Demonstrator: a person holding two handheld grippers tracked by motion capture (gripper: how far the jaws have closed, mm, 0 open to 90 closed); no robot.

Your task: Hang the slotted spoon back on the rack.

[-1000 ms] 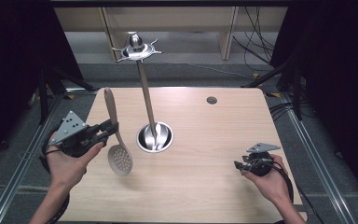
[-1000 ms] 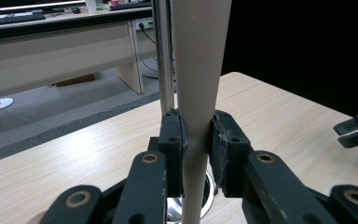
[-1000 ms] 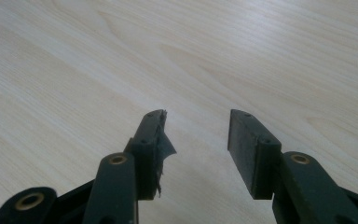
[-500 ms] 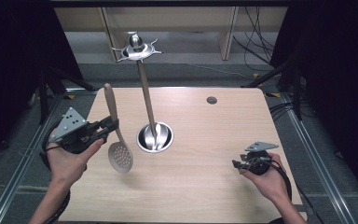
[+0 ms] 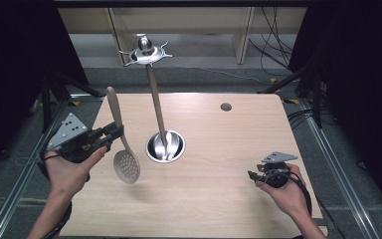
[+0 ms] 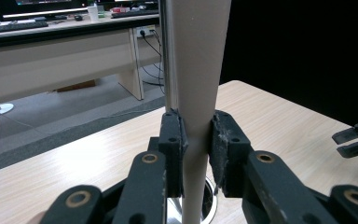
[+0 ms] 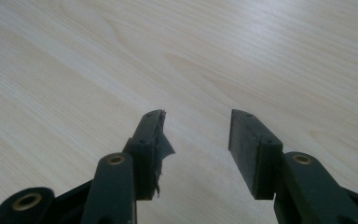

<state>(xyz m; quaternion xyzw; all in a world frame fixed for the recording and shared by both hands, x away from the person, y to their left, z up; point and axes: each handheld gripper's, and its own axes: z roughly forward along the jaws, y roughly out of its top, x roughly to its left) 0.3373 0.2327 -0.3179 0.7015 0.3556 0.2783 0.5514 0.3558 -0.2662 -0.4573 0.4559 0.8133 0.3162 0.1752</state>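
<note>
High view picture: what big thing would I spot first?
The tall metal utensil stand rising from the middle of the wooden table, its round base shiny and its hook crown high up. Next, the beige slotted spoon, clamped by its handle in the left gripper. The right gripper rests open near the table's right edge.

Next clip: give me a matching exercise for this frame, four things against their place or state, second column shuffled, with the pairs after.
Things:
1. slotted spoon
2. left claw
3. right claw
4. metal rack

Places or states:
A. open, nothing between the jaws, over bare table
B. stands upright on a round base near the table's middle
C. held clear of the table by its handle, perforated bowl hanging downward
D. shut on a beige handle

Pairs: 1-C, 2-D, 3-A, 4-B
</note>
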